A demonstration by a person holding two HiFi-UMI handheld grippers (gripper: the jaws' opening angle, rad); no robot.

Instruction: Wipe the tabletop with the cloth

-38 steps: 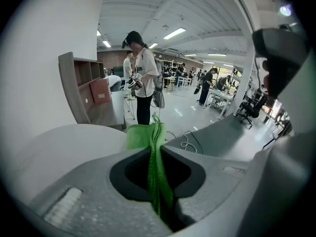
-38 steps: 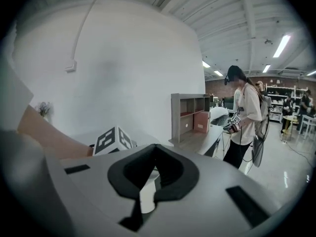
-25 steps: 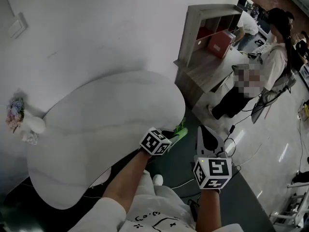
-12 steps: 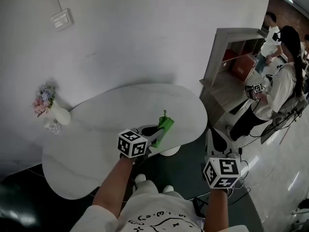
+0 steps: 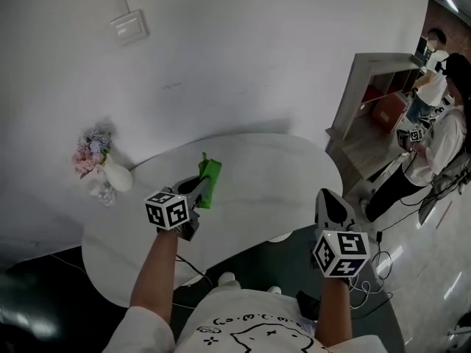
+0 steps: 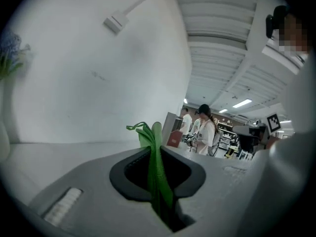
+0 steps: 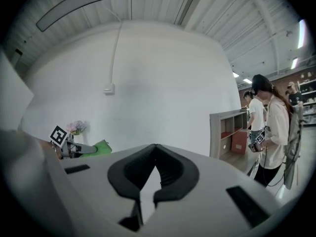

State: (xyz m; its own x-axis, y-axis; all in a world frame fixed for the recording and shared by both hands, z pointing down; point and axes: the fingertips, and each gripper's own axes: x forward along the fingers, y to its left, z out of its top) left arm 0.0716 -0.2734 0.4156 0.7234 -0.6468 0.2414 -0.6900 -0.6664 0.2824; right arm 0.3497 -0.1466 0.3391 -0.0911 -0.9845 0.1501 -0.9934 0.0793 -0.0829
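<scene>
1. Left gripper [image 5: 197, 191], seen in the head view, is clamped on the green cloth [image 5: 210, 180] over the far-left part of the white table [image 5: 294, 169], near the flower vase [image 5: 105, 169]. The cloth sticks out past the jaw tips towards the wall, its long axis roughly in line with the gripper. I cannot tell if it touches the top. The right gripper [image 5: 329, 197] hangs off the table's near edge, probably parked out of the wiping path.

2. In the left gripper view, the left gripper [image 6: 157, 179] pinches the cloth [image 6: 150, 135] as a narrow upright fold, with the free end poking beyond the tips. Bunching it like this likely leaves a loose pad out front for wiping.

3. In the right gripper view, the right gripper [image 7: 147, 184] has its jaws drawn together to a thin slit with nothing between them. Far left, the cloth [image 7: 102, 146] juts sideways from the other gripper, away from that gripper's marker cube [image 7: 59, 135].
</scene>
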